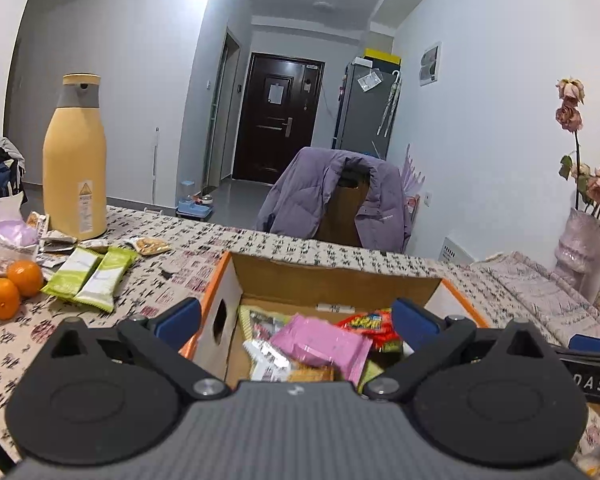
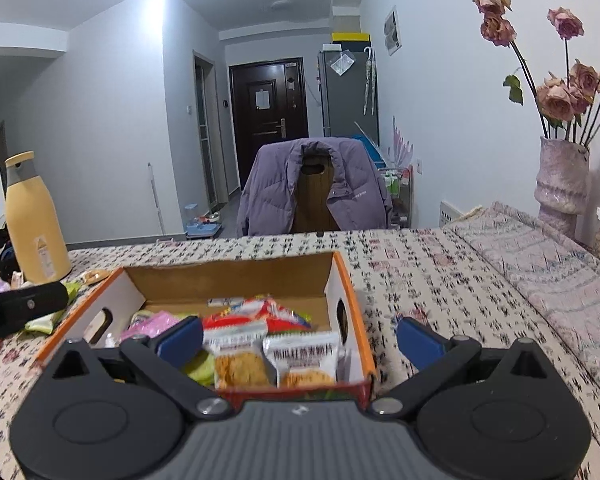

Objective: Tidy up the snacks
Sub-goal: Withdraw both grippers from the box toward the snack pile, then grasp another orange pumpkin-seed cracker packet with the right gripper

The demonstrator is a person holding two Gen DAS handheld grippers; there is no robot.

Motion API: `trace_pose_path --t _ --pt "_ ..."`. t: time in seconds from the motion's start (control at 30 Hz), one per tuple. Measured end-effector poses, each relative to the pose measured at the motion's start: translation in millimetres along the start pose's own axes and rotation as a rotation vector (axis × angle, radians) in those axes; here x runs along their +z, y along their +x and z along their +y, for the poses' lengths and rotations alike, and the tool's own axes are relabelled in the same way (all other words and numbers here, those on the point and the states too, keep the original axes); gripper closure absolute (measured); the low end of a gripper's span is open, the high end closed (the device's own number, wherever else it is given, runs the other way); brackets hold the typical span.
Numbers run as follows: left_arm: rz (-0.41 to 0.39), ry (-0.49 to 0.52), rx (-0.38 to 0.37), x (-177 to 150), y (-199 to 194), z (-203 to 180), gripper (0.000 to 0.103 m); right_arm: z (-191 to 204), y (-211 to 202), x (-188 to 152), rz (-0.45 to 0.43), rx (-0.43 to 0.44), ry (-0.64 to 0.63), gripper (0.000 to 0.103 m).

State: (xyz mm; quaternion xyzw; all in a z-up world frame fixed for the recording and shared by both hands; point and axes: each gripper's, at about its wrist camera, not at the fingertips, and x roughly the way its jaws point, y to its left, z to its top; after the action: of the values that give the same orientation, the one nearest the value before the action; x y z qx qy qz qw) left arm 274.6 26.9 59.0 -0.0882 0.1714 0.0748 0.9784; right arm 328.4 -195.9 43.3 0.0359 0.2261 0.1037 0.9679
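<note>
Both hand-held grippers [image 1: 296,322] [image 2: 300,338] agape over cardboard box [image 2: 350,292] (crinkly packets inside).

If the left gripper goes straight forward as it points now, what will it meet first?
Probably the pink packet on the snack pile in the cardboard box. The left gripper has its jaws open over it; depth is unclear.
</note>
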Motion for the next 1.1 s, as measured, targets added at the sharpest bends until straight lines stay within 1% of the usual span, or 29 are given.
trace_pose_path --t 0.2,0.6,0.9,1.1 --pt "0.031 0.011 0.010 -17.9 -20.7 12.8 0.000 -5.6 -21.7 -22.4 0.037 -0.004 -0.002 0.000" --pt "0.101 0.038 -0.004 -57.6 -50.4 35.1 0.000 -11.5 -61.2 -64.3 0.089 -0.014 -0.005 0.000" --pt "0.174 0.066 -0.021 -91.4 -47.4 50.2 0.000 -15.9 -73.1 -90.5 0.135 -0.016 -0.014 0.000" --pt "0.194 0.059 -0.046 -102.6 -42.9 57.1 0.000 -24.4 -72.5 -100.4 0.159 -0.028 -0.012 0.000"
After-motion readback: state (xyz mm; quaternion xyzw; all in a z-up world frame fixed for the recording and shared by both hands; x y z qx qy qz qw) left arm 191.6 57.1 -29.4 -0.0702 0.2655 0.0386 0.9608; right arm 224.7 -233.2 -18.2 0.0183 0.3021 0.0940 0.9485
